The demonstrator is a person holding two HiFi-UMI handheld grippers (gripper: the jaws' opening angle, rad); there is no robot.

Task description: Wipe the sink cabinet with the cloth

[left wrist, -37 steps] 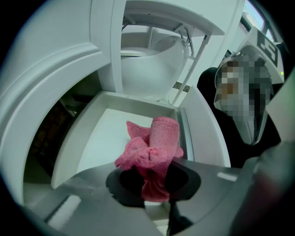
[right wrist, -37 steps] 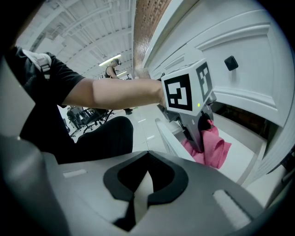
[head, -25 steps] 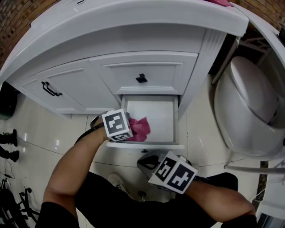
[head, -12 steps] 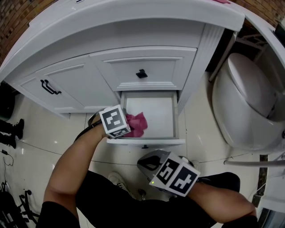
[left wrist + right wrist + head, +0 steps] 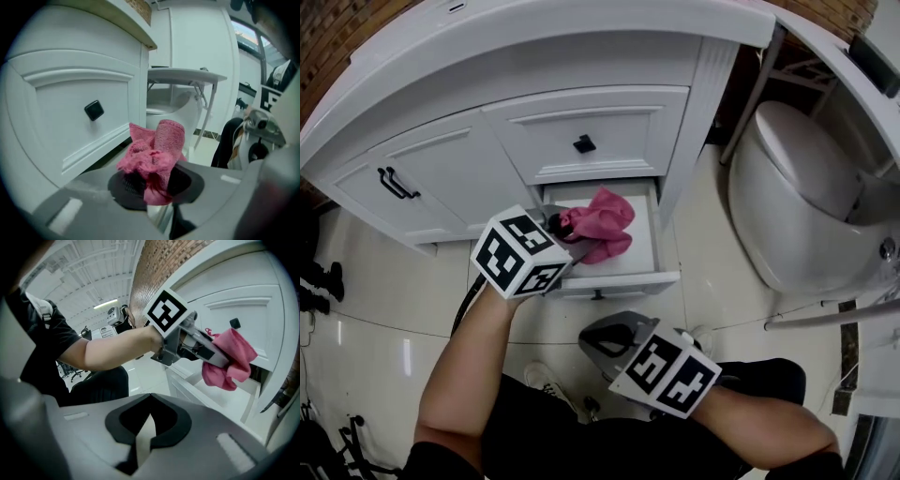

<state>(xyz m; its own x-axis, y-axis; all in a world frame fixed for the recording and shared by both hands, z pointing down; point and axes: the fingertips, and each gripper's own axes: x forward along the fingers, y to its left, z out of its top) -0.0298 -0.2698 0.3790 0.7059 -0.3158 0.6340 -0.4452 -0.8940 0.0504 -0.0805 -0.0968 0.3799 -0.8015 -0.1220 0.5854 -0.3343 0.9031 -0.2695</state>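
Observation:
My left gripper [image 5: 565, 228] is shut on a crumpled pink cloth [image 5: 600, 223] and holds it above the open bottom drawer [image 5: 649, 246] of the white sink cabinet [image 5: 441, 169]. In the left gripper view the cloth [image 5: 154, 152] bunches up out of the jaws, close to the upper drawer front with its black knob [image 5: 93, 110]. My right gripper [image 5: 614, 339] hangs lower, in front of the drawer and over the floor. Its jaws are shut with nothing in them. The right gripper view shows the cloth [image 5: 230, 359] and the left gripper's marker cube [image 5: 165, 310].
A white toilet [image 5: 797, 197] stands right of the cabinet. The cabinet door on the left has a black handle [image 5: 390, 183], and the upper drawer has a black knob [image 5: 584, 143]. The person's legs and a shoe [image 5: 546, 378] are on the tiled floor below.
The left gripper has lifted the pink cloth up out of the open drawer, toward the upper drawer front. The right gripper has stayed low in front.

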